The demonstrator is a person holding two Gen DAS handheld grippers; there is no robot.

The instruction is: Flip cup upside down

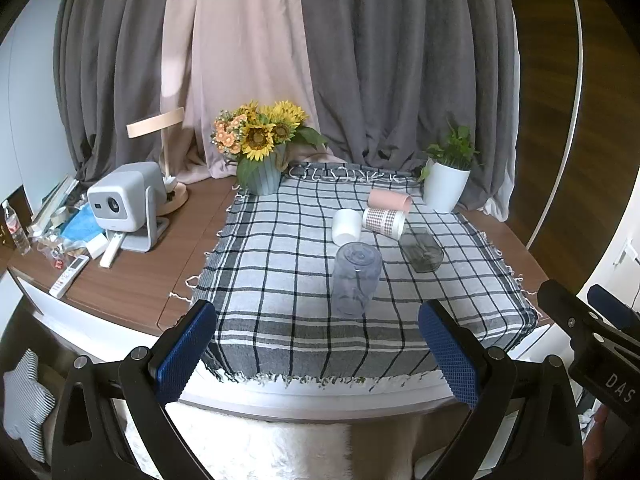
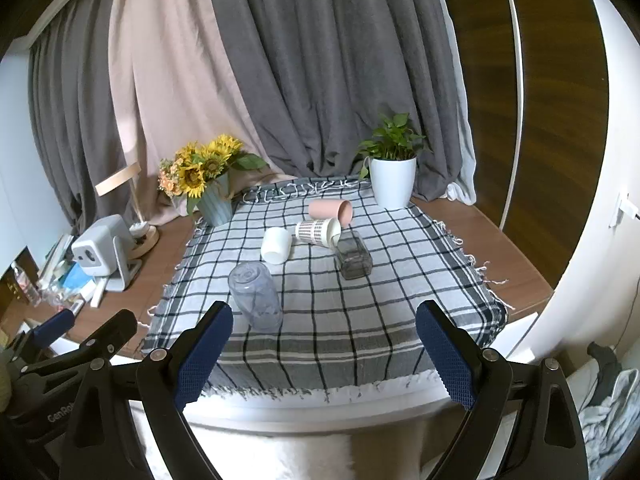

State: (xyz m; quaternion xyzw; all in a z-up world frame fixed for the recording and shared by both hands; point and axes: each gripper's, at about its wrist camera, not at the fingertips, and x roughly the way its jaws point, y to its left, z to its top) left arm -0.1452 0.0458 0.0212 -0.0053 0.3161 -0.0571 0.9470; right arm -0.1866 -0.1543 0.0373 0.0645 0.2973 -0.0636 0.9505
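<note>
Cup (image 1: 355,278) of clear bluish plastic stands base-up on the checked cloth (image 1: 280,280), nearest its front edge, ahead of four other cups. My left gripper (image 1: 318,354) and right gripper (image 2: 324,354) gape wide, empty.

Soft even daylight, faint shadows, sharp centre (fisheye bends, darkens edges).

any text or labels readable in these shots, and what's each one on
"DAS", cut off at the frame edge: on the right gripper body, seen from the left wrist.
"GenRo", cut off by a strut: on the left gripper body, seen from the right wrist.
Water bottle label and remote control buttons: too small to read.
</note>
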